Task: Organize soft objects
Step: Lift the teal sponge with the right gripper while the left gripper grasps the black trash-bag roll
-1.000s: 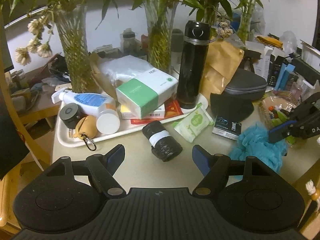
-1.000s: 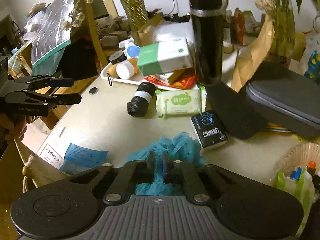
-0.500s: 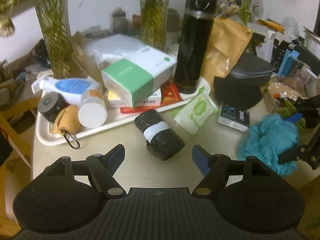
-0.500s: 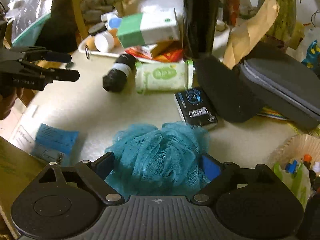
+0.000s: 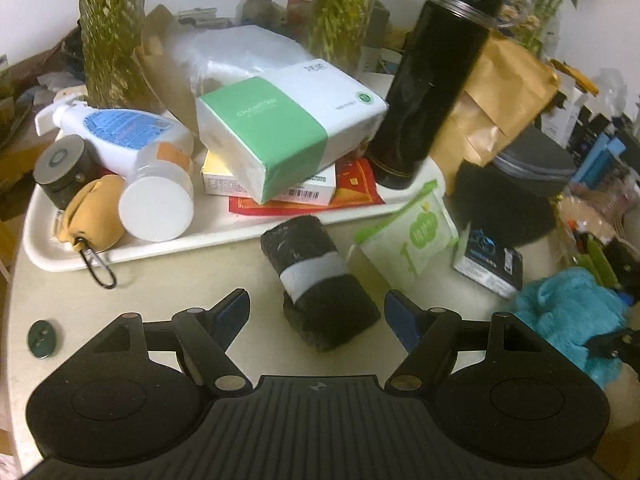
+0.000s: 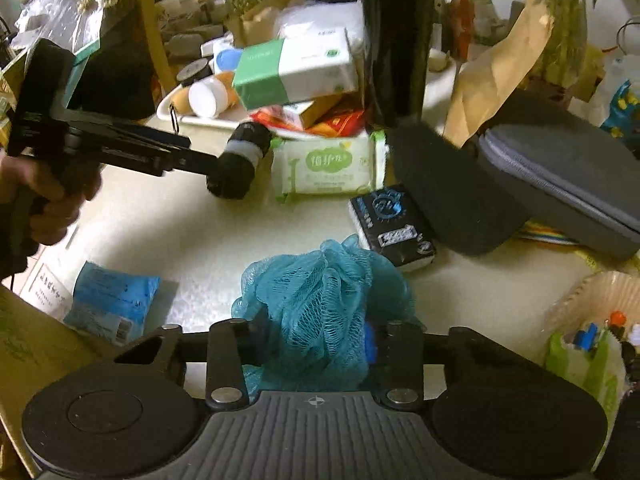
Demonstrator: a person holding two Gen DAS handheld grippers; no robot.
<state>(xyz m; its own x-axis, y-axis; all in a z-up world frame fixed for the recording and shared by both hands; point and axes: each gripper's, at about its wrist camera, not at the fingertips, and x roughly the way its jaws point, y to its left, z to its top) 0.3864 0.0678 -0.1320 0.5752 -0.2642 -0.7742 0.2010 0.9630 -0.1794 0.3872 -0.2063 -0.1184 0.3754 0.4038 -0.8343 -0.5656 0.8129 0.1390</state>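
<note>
Cluttered tabletop (image 5: 168, 296): right gripper (image 6: 316, 340) jaws have just been closing, squeezing the blue bath sponge (image 6: 320, 296), while left gripper (image 5: 316, 312), wide open, should straddle the black roll (image 5: 316, 280) at twelve o'clock squarely.

white wall (image 5: 32, 28), cluttered beige table (image 5: 160, 292)

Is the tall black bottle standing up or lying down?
Standing up. The tall black bottle rests on its base on the white tray, cap at the top.

The green band of the tissue pack (image 5: 276, 132) on the tray (image 5: 200, 236) reads "CHAMPION"; smaller print on other packs is too blurred to read.
</note>
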